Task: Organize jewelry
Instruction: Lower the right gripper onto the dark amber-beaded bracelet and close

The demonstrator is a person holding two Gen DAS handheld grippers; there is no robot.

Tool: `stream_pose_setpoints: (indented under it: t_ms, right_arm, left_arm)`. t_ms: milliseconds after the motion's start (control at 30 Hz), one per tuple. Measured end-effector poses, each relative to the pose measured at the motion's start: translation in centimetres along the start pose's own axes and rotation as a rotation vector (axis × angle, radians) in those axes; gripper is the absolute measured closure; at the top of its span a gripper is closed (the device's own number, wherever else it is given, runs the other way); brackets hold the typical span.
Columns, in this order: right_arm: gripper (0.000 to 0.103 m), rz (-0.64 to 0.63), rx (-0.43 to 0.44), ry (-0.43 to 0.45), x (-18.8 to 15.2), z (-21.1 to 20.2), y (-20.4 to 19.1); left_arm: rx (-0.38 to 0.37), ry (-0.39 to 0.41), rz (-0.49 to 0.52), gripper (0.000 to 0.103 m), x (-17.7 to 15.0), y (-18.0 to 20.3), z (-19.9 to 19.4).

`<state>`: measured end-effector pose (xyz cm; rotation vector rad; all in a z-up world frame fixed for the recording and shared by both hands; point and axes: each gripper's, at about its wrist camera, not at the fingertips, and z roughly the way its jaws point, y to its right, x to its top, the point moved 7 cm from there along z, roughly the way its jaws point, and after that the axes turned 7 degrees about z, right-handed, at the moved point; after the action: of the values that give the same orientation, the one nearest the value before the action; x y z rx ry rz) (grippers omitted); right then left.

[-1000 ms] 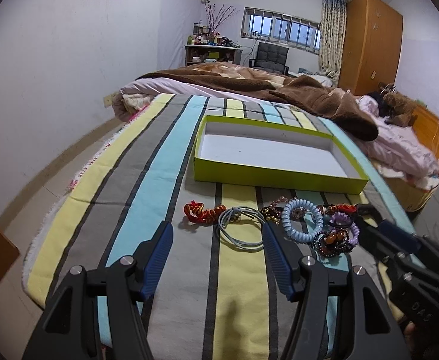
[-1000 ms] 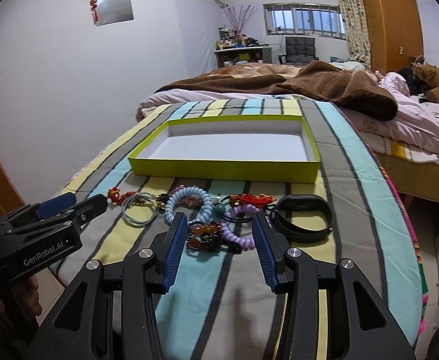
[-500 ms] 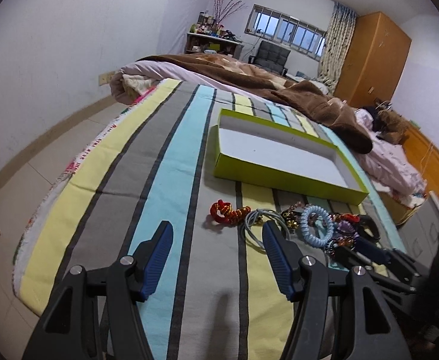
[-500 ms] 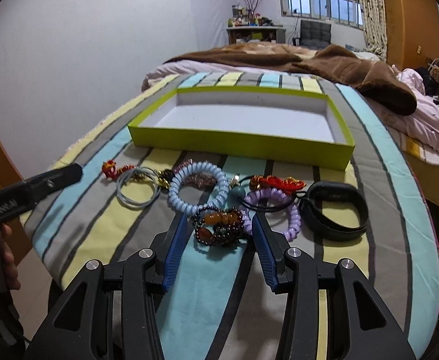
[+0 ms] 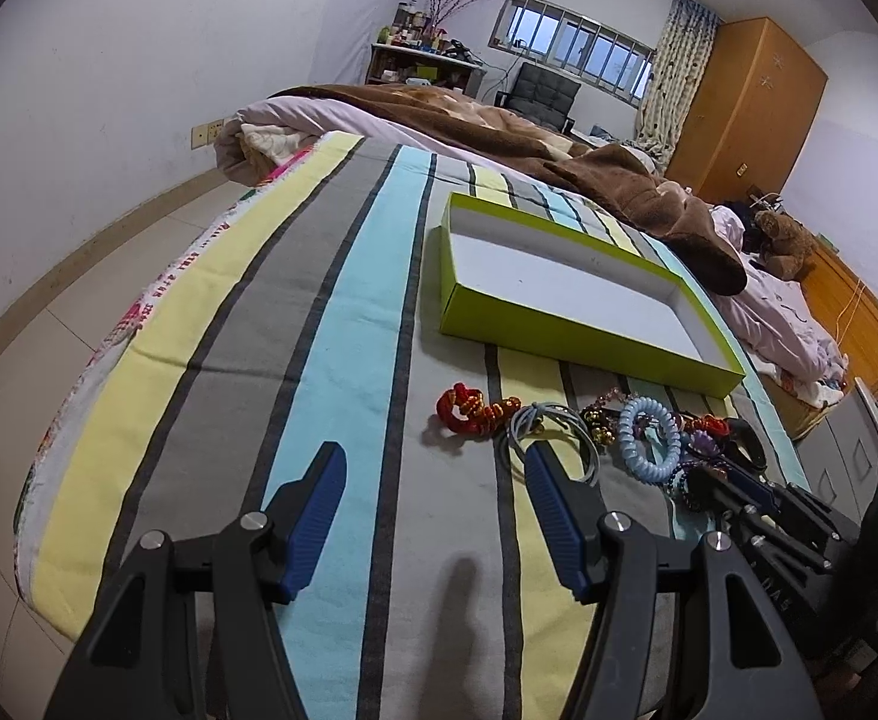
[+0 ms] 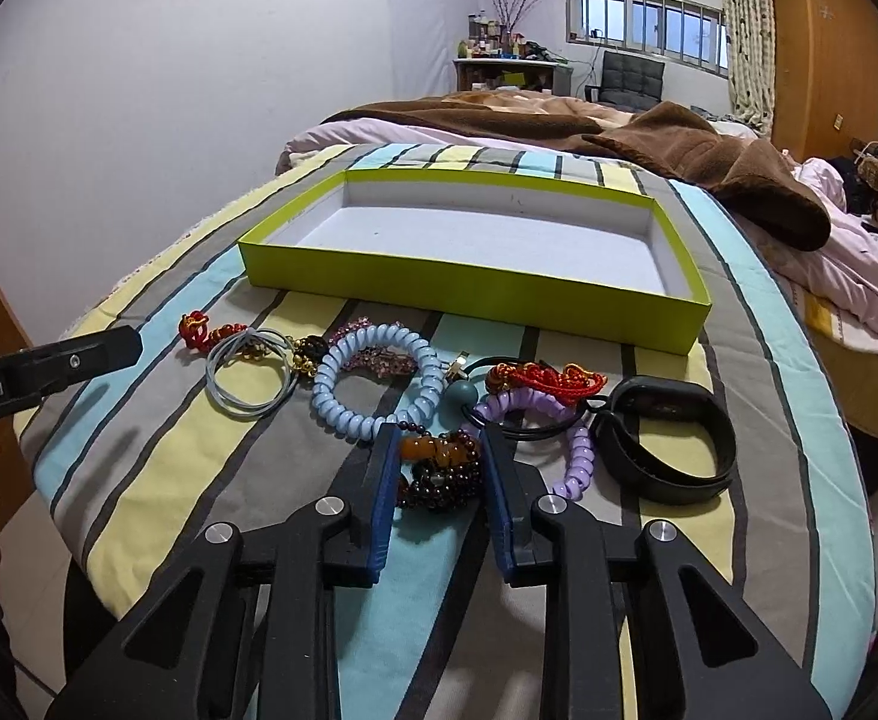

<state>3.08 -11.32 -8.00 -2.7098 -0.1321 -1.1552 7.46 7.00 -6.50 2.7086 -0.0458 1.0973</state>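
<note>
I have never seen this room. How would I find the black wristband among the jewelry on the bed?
Start at the shallow green box on the striped bedspread; the jewelry lies in a row in front of its near wall. The black wristband is at the right end of that row, beside the purple coil bracelet. It alone is a plain, smooth, wide black loop; its neighbours are beaded, coiled or knotted.

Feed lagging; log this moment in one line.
right hand-held gripper: closing on beaded bracelet | left hand-held gripper: open, empty | box: empty
</note>
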Motion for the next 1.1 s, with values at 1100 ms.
stream_pose_setpoints:
  t_ms: [1100]
  right_arm:
    - [0.081,0.122,0.039,0.132,4.2,-3.5,3.9]
  left_arm:
    - [0.045,-0.038,0.136,0.054,3.3,0.9,3.7]
